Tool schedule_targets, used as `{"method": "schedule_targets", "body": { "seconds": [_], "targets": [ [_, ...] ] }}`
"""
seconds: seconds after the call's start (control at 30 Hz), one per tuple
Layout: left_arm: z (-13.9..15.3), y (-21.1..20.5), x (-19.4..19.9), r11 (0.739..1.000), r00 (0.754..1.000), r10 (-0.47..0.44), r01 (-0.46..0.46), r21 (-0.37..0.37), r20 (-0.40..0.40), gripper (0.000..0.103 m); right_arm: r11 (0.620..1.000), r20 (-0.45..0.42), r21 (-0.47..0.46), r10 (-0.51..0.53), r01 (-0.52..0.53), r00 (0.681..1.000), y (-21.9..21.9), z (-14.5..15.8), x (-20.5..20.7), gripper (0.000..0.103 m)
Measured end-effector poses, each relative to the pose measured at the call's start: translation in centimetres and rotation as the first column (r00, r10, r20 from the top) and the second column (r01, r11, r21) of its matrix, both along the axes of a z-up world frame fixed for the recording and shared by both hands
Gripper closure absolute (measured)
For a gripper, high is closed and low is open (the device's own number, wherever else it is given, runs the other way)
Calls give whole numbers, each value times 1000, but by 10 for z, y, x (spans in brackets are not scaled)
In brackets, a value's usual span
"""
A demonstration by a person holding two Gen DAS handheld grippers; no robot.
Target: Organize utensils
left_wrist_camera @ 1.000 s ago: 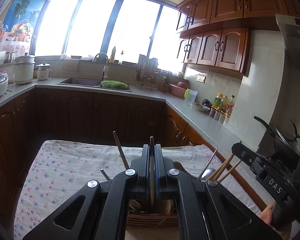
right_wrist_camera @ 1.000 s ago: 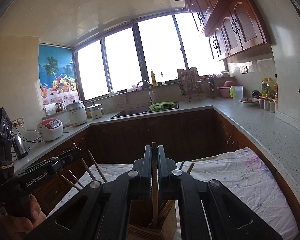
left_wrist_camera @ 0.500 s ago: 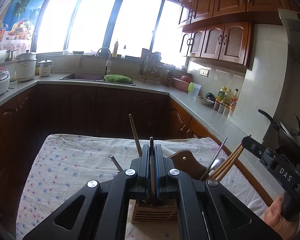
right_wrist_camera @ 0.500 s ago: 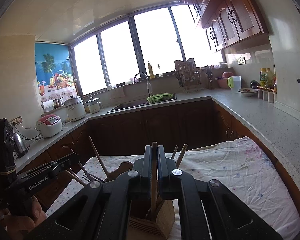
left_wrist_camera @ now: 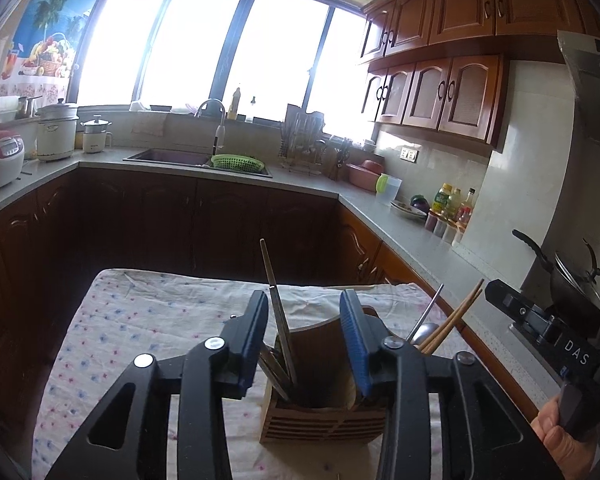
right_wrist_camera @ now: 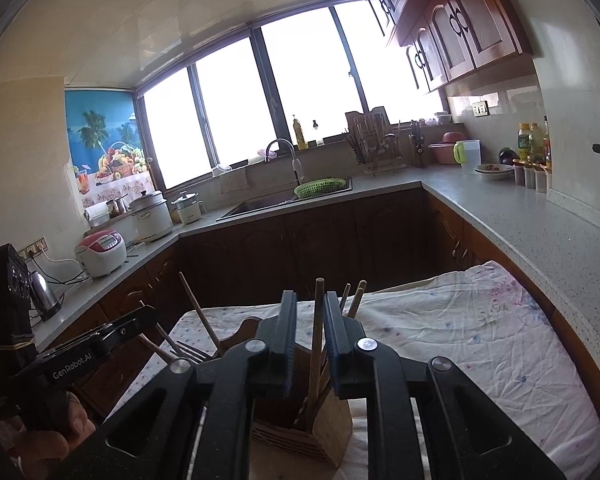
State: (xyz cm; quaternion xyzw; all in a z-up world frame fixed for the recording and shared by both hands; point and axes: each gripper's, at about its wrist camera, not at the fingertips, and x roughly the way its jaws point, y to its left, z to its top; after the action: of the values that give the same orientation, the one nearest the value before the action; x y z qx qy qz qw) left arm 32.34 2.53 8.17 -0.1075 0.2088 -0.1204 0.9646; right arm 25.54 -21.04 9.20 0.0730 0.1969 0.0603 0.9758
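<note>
Both claws have just been opening. The left claw (left_wrist_camera: pixel 304 344) stands apart around a chopstick (left_wrist_camera: pixel 278 312) now leaning free in the wooden holder (left_wrist_camera: pixel 324 420) below it. The right claw (right_wrist_camera: pixel 310 344) is parted too, its chopstick (right_wrist_camera: pixel 318 320) standing loose between the pads. Most utensils look stowed. Beyond the holder the cloth-covered worktop (left_wrist_camera: pixel 148 320) lies bare to its far edge, with room to withdraw.

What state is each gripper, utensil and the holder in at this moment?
Left gripper: jaws just opened, apart, touching nothing.
Right gripper: jaws just opened, chopstick between them, unpressed.
Chopstick: upright in the holder, released.
Metal-handled utensil: leaning in the holder.
Wooden holder: upright on the cloth, utensils inside.
Floral cloth: spread, wrinkled.
</note>
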Motion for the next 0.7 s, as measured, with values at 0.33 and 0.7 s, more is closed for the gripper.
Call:
{"method": "schedule_targets", "body": {
  "seconds": [0.33,0.7],
  "targets": [
    [-15,25,-63,996,996,81,-80,-37,30,20,998,112,56,-22,16,993,-10,27,-48,23],
    [-50,31,-174,980,982,172,-178,-86,-73,9,996,24,73,55,-57,998,0,-21,-118,4]
  ]
}}
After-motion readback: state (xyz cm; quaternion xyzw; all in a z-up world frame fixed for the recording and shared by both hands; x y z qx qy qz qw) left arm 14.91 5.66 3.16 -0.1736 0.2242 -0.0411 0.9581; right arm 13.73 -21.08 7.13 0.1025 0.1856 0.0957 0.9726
